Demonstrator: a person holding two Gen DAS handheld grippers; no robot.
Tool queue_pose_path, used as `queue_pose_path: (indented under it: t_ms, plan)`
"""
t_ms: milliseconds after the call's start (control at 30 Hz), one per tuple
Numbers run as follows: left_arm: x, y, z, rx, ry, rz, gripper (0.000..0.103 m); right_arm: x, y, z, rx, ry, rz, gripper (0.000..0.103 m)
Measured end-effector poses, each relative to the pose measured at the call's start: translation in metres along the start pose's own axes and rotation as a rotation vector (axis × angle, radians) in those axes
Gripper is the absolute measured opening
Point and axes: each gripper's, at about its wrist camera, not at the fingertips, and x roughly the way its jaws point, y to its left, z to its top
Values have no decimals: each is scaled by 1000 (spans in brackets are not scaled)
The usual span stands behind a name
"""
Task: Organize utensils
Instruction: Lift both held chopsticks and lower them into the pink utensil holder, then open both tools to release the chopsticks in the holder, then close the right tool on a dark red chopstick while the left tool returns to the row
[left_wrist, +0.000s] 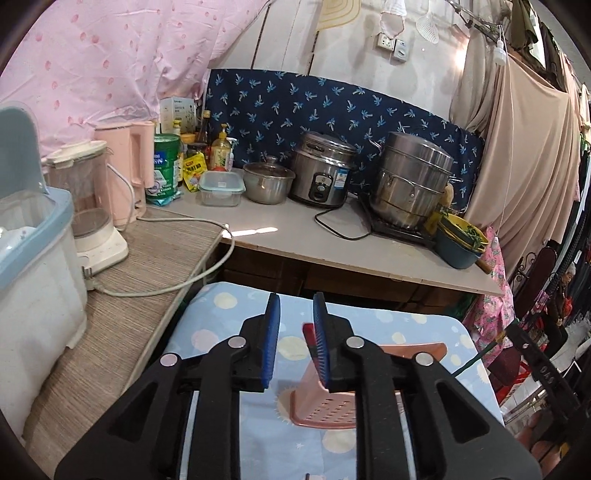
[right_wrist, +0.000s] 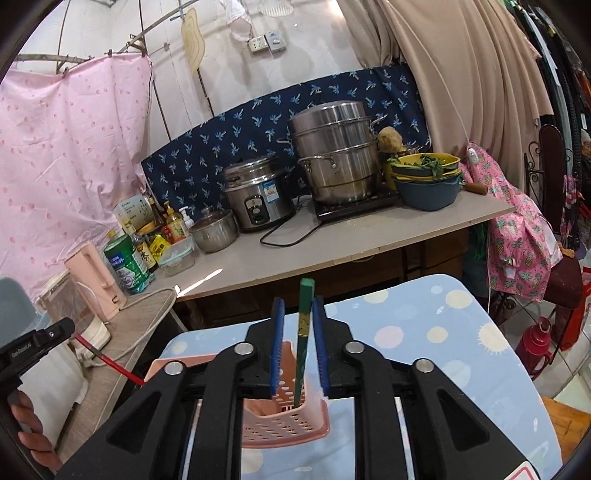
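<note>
Both claws hover over the pink basket (right_wrist: 284, 421) on the table (right_wrist: 424, 332). Right claw (right_wrist: 298, 314) stands slightly spread around a green chopstick (right_wrist: 303, 332). Left claw (left_wrist: 296, 306) is slightly spread beside a red chopstick (left_wrist: 308, 332).

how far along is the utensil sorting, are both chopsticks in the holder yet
Partly. Done: the green chopstick stands with its lower end inside the pink holder, between the right gripper's open pads, apparently released. In hand: the red chopstick lies against one pad of the left gripper, angled over the holder; whether its tip is inside cannot be told. Left: seat the red one and withdraw.
</note>
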Motion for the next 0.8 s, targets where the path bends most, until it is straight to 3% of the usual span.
queue_pose_path:
  t_ms: [200, 333, 800]
  plan:
    - [-42, 10, -6, 8, -15, 12, 30, -53, 4, -6, -23, -22, 9, 23]
    - [-71, 12, -25, 50, -1, 26, 31, -89, 11, -28, -73, -1, 2, 27]
    - [-127, 20, -129, 148, 121, 56, 31, -169, 14, -149, -155, 160, -42, 27]
